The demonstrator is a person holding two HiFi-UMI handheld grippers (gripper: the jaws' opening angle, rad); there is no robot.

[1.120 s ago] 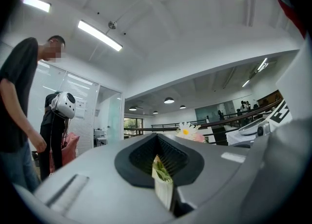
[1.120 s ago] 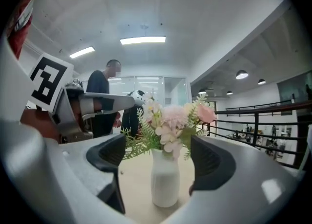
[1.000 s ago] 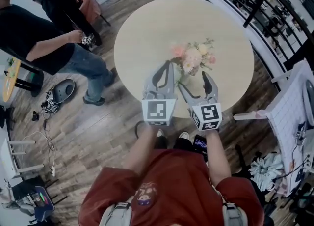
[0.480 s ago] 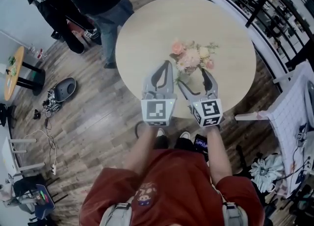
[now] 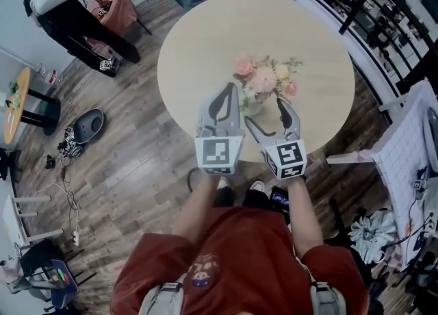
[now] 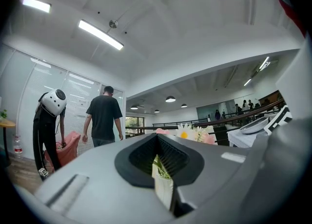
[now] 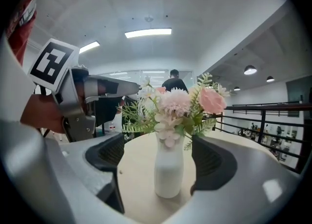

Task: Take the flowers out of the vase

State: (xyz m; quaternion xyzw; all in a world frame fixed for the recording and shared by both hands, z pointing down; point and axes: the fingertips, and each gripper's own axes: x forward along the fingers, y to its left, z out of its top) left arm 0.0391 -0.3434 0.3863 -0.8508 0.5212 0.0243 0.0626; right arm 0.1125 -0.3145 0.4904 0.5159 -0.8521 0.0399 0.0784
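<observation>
Standing upright on the round pale counter (image 5: 205, 40), the white vase (image 5: 252, 107) holds the flowers (image 5: 263, 81), a bunch of pink, cream and white blooms with green sprigs, all of them in its neck. The vase sits toward the near side of the counter, just ahead of both tools. The right gripper (image 5: 265, 114) points at it with its fingers (image 7: 212, 162) spread wide. In the right gripper view the vase (image 7: 169, 169) stands framed between the two dark pads with bare counter showing on either side, so neither pad touches it, and the flowers (image 7: 178, 106) rise above them. The left gripper (image 5: 229, 94) lies just beside the vase on its left, with its tip close to the blooms. Its fingers (image 6: 141, 157) are drawn together and hold nothing. In the left gripper view only a narrow slit is left between the pads, and through it a sliver of the white vase (image 6: 163, 189) and some green stem show, with the blooms (image 6: 192, 133) peeking over the top. The marker cube of the left gripper (image 7: 51, 62) is visible at the left of the right gripper view. Beyond the counter a person in a dark shirt (image 6: 103, 116) stands on the wooden floor (image 5: 137, 163), facing away.
</observation>
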